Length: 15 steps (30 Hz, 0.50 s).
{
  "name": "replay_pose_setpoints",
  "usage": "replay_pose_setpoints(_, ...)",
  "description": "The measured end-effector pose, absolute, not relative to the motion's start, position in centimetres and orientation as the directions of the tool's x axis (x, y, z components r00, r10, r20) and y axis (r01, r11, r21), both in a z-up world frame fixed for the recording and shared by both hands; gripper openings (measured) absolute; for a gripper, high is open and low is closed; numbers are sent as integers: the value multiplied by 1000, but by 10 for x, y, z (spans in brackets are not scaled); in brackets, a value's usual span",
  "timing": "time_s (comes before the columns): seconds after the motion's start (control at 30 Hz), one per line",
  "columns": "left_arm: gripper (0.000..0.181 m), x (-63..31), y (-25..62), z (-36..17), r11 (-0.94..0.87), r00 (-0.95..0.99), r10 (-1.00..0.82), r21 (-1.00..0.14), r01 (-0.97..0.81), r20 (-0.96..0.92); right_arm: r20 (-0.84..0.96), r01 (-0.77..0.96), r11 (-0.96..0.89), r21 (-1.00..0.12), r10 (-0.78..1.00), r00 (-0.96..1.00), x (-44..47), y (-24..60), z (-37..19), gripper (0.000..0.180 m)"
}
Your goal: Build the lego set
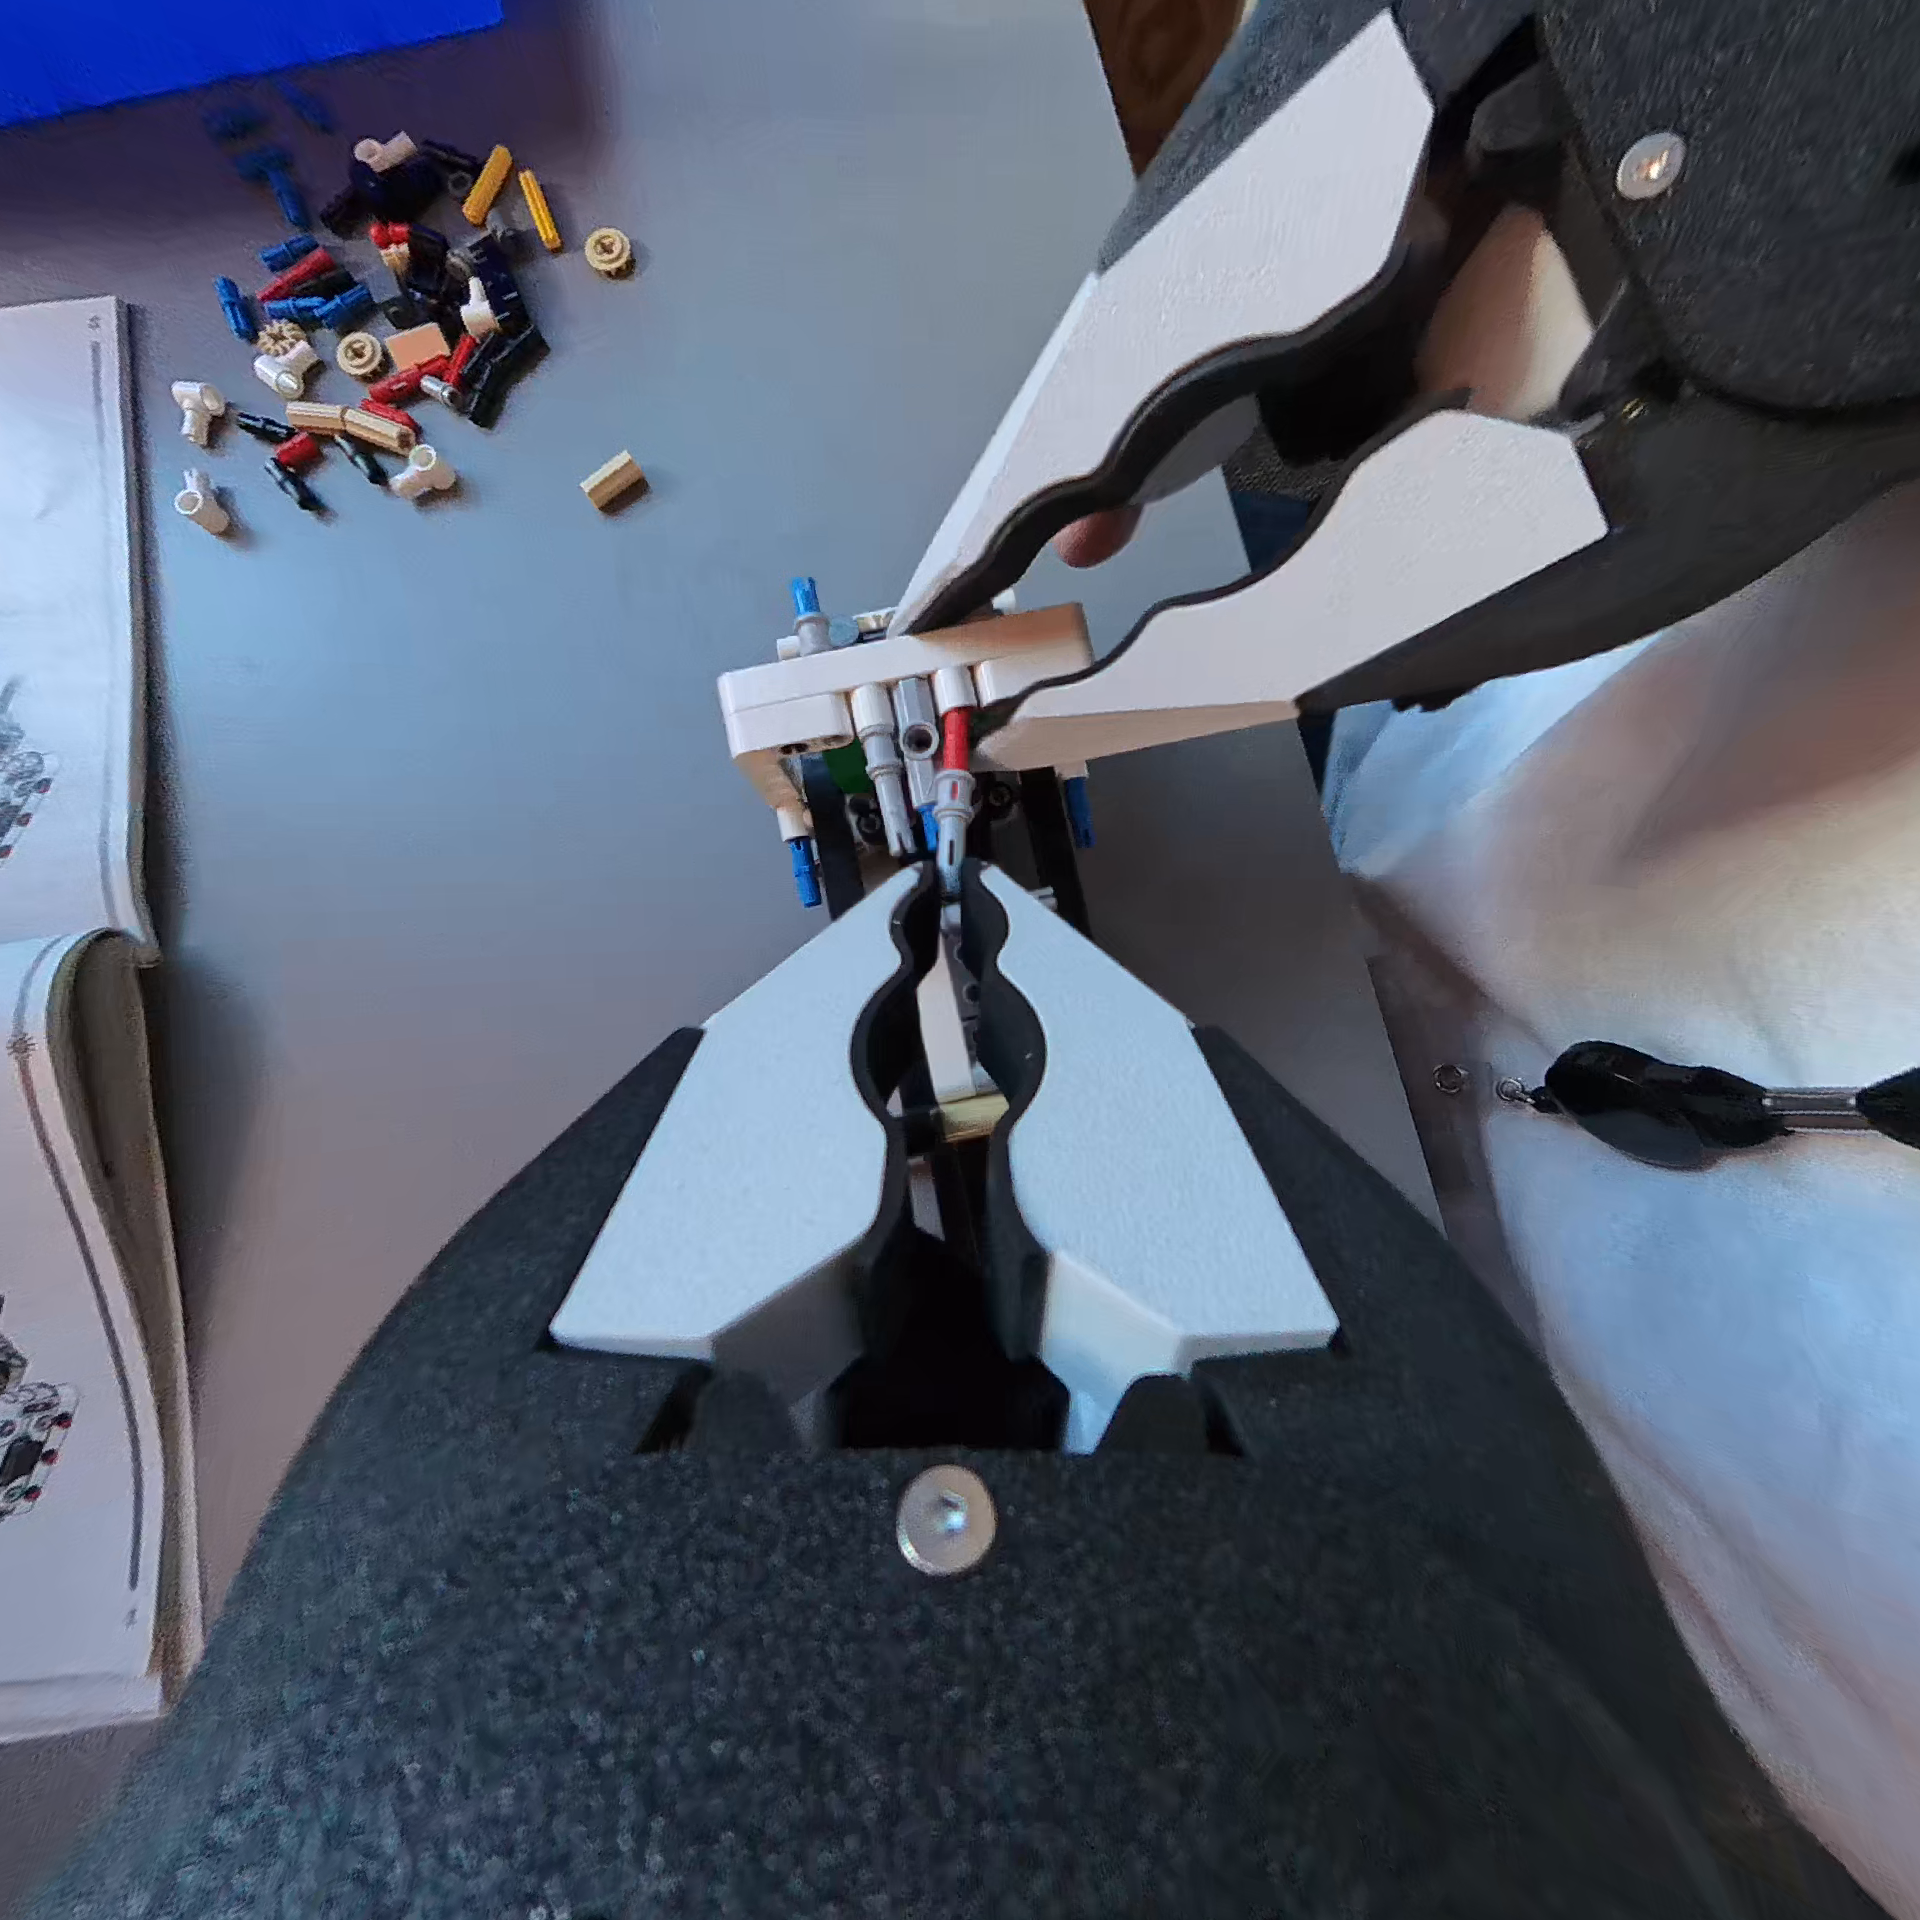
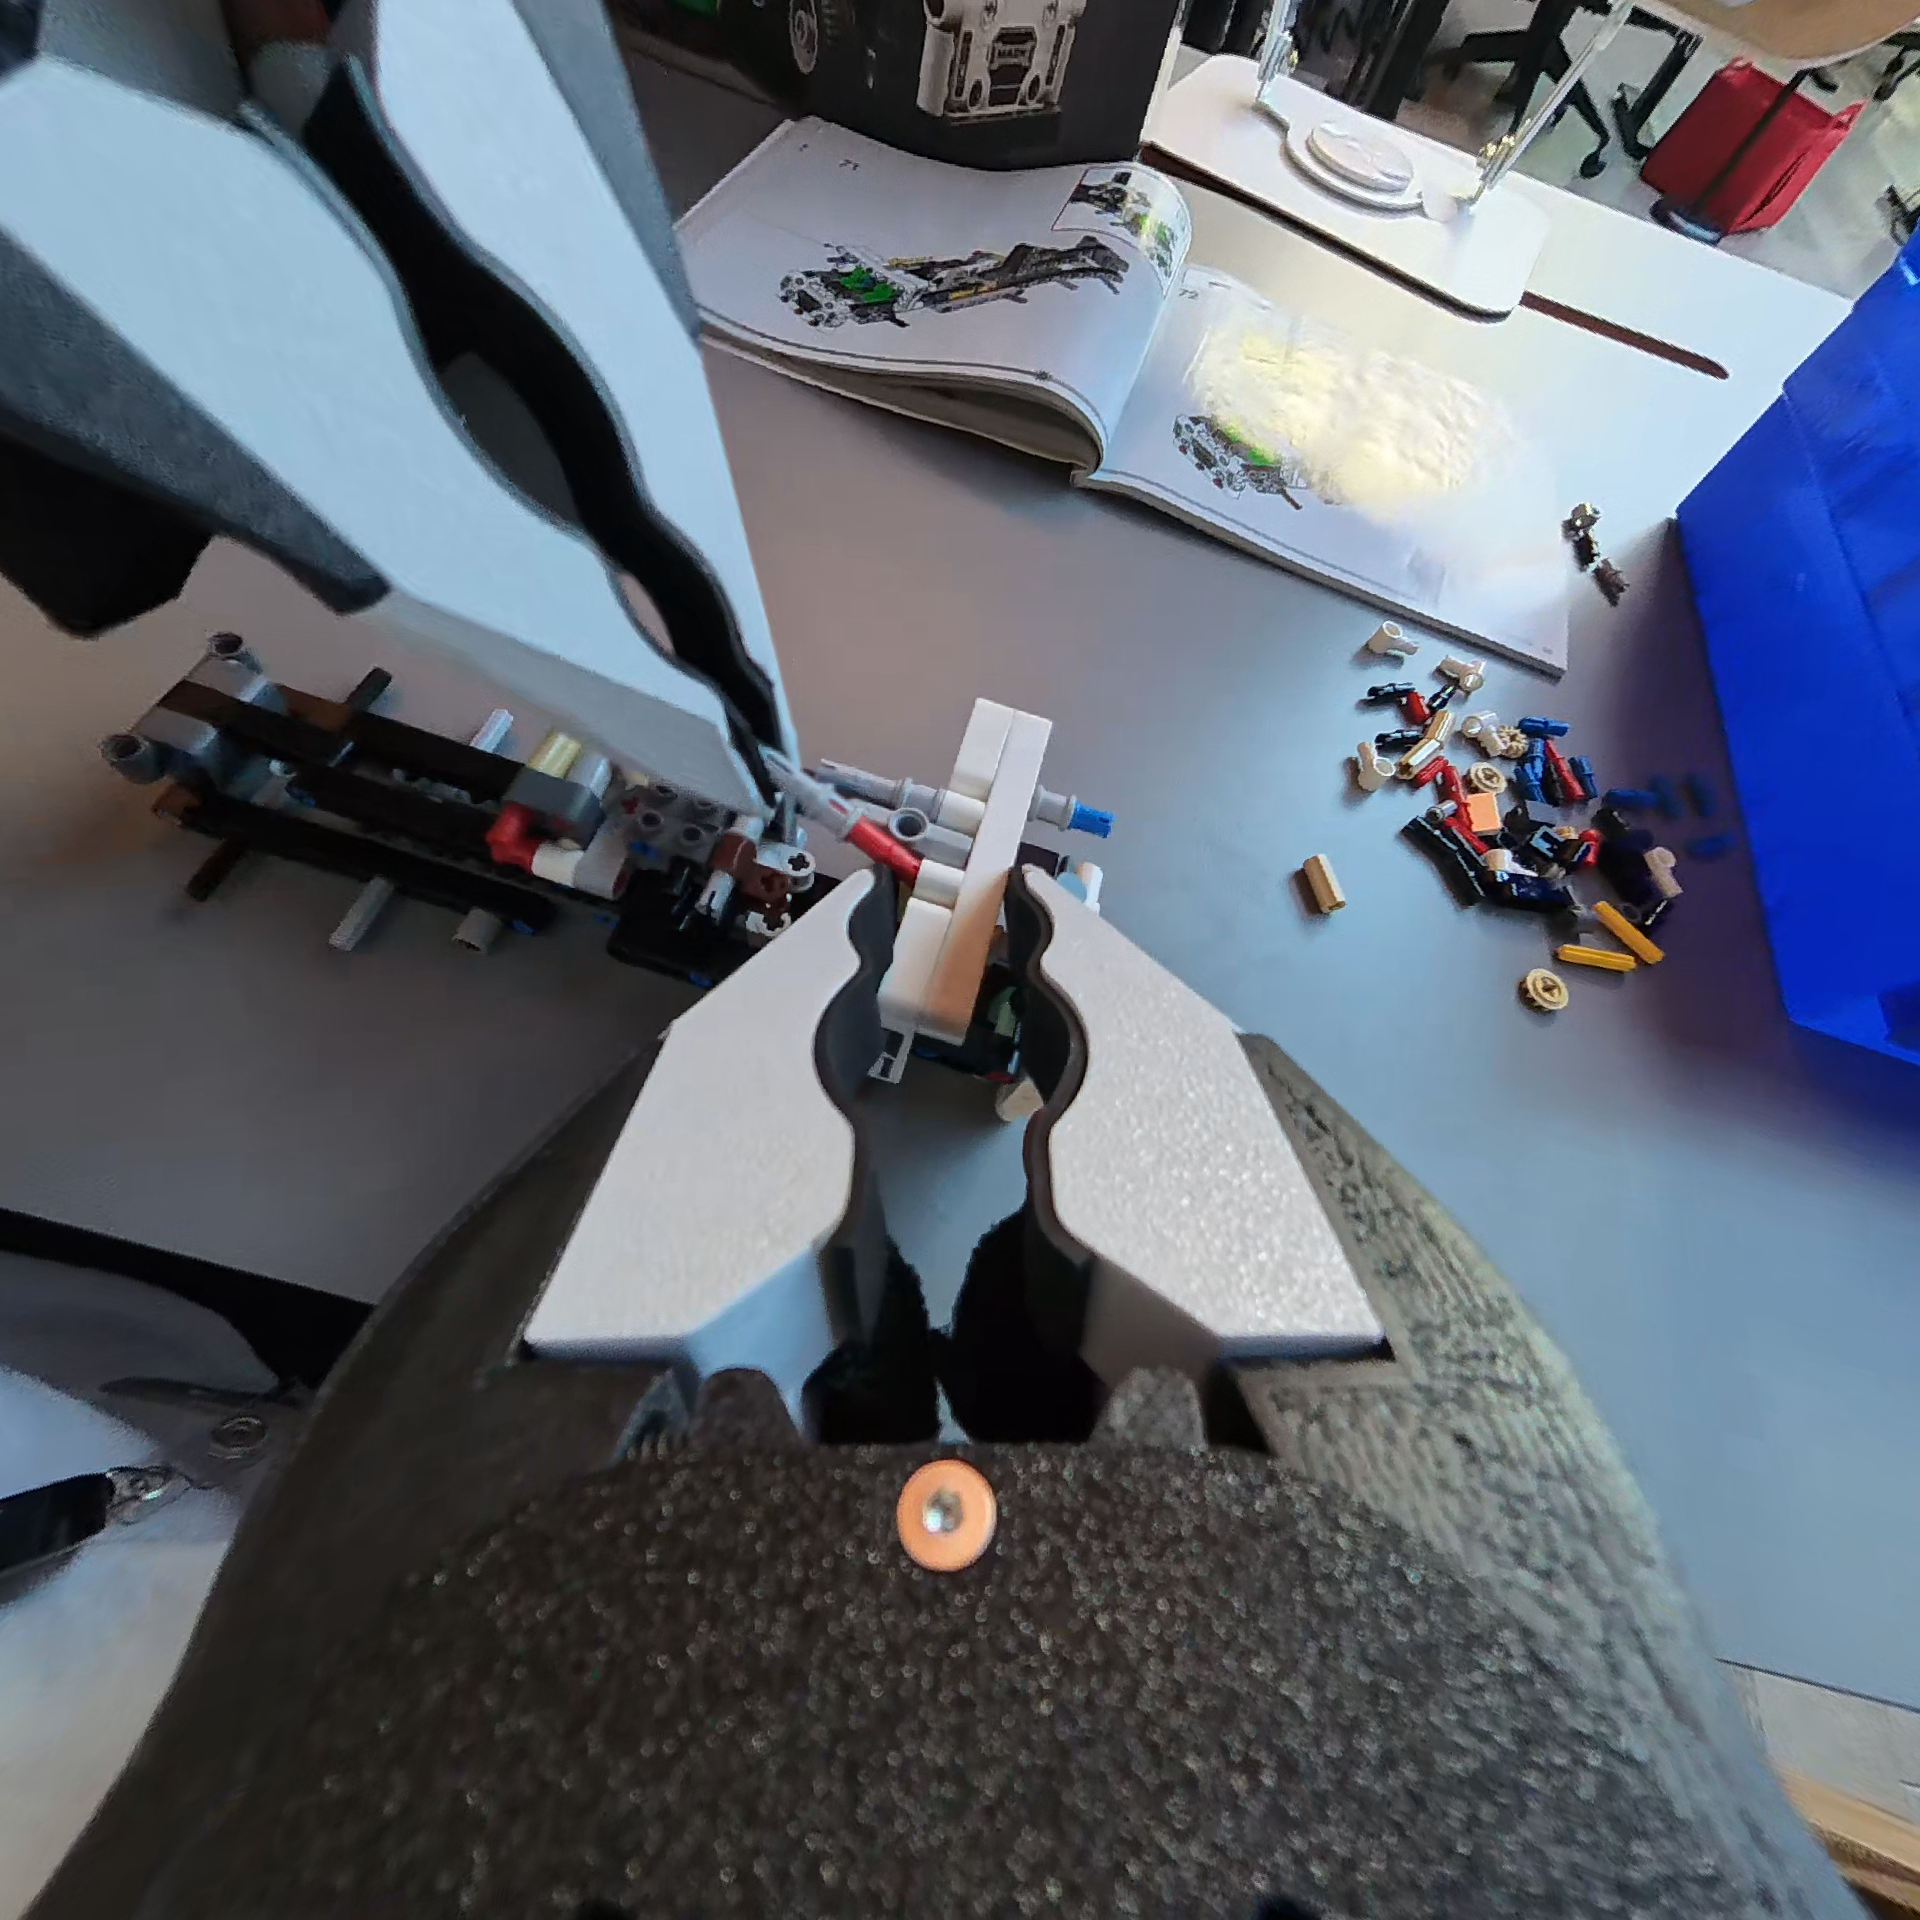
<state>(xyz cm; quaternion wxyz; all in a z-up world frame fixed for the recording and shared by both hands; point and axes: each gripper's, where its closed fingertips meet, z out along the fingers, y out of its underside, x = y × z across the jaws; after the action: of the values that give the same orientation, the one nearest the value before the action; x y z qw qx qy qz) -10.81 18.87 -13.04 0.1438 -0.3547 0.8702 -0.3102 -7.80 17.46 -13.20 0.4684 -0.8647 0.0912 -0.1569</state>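
Observation:
My right gripper (image 2: 935,894) is shut on a white lego assembly (image 2: 992,821) and holds it above the grey table; it enters the left wrist view (image 1: 940,675) from the upper right. Grey pins, a blue pin and a red-and-grey pin (image 1: 953,774) stick out of the assembly (image 1: 790,717). My left gripper (image 1: 945,883) is shut on the outer end of the red-and-grey pin (image 2: 868,836); in the right wrist view its tips (image 2: 774,795) come down from the upper left. A long black and grey chassis (image 2: 364,790) lies on the table behind the assembly.
A pile of small loose parts (image 1: 384,301) (image 2: 1507,810) lies on the table, with a single tan piece (image 1: 615,481) (image 2: 1322,883) apart from it. An open instruction booklet (image 1: 62,935) (image 2: 1039,343) and a blue bin (image 2: 1818,675) flank the pile. A person's white clothing (image 1: 1662,1143) is close on the right.

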Motion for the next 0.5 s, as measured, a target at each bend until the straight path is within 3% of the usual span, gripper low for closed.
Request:
replay_pose_setpoints(0.2,1,-111,186,-134,499,-649,-760,-651,-572,-13,183,-14,-550,-835,-301,936,-79,175,-132,21)
replay_pose_setpoints(0.37,0,-112,183,-139,461,-611,-792,-654,-600,2,129,-12,-568,-823,-206,970,-88,173,-133,40)
replay_pose_setpoints(0.5,0,-108,179,-140,425,-608,-793,-678,-600,41,180,28,-571,-820,-212,961,-80,168,-133,29)
